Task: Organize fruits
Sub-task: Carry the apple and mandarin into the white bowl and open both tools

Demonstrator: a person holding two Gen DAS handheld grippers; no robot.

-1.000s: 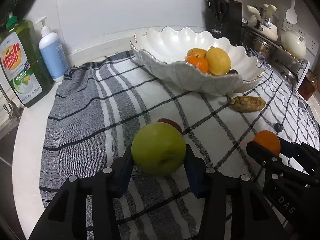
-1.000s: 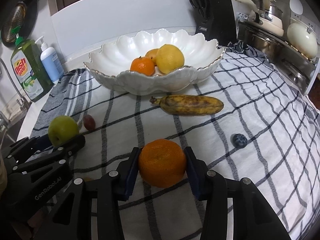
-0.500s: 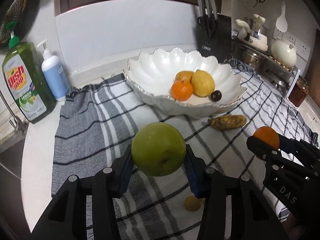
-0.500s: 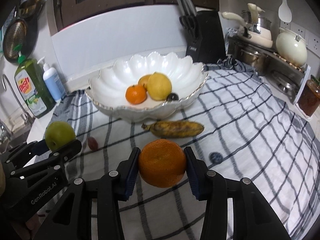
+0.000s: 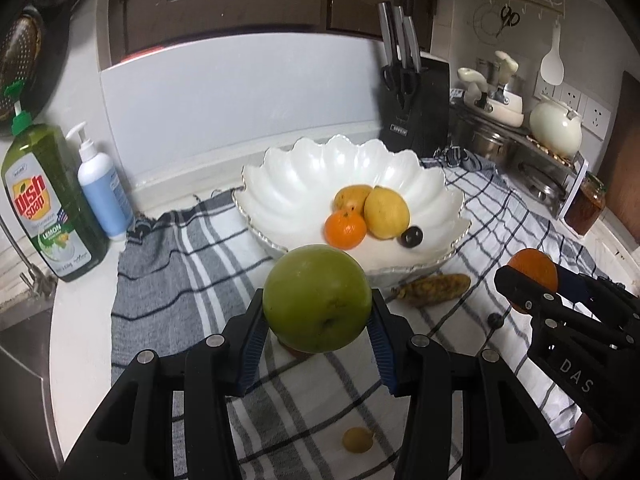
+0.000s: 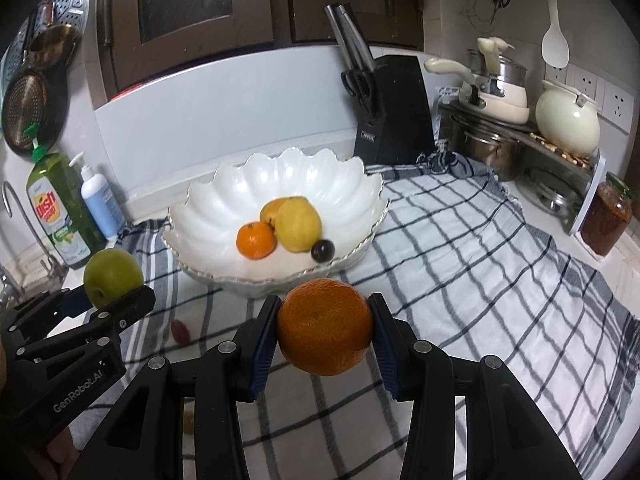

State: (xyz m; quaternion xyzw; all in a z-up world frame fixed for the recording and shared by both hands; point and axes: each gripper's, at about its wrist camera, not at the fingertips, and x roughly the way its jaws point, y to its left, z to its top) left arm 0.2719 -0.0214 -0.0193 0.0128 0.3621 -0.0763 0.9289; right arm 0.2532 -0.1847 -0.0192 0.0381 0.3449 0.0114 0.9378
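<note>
Left gripper (image 5: pixel 316 338): clamped on the green apple (image 5: pixel 316 298), pads at its widest girth, fruit raised above the cloth.
Right gripper (image 6: pixel 325 338): closed around the orange (image 6: pixel 325 326), likewise aloft, near side of the white bowl (image 6: pixel 224 204).
Apple handling: firm, smooth-skinned, probably slick and fairly heavy; mid-girth grip looks right.
Orange handling: pebbled peel, slight give, better friction; gentle squeeze across the middle, likely enough.
Bowl contents: tangerine (image 6: pixel 256 240), lemon (image 6: pixel 298 227), dark plum (image 6: pixel 322 250); glazed rim looks chip-prone, so soft release advisable.
Left on cloth: browned banana (image 5: pixel 434 289), a few small fruits.
Readable: "dish soap", "LEMON" on green bottle (image 5: pixel 46 212); "DAS", "GenRobot.AI" on grippers.
</note>
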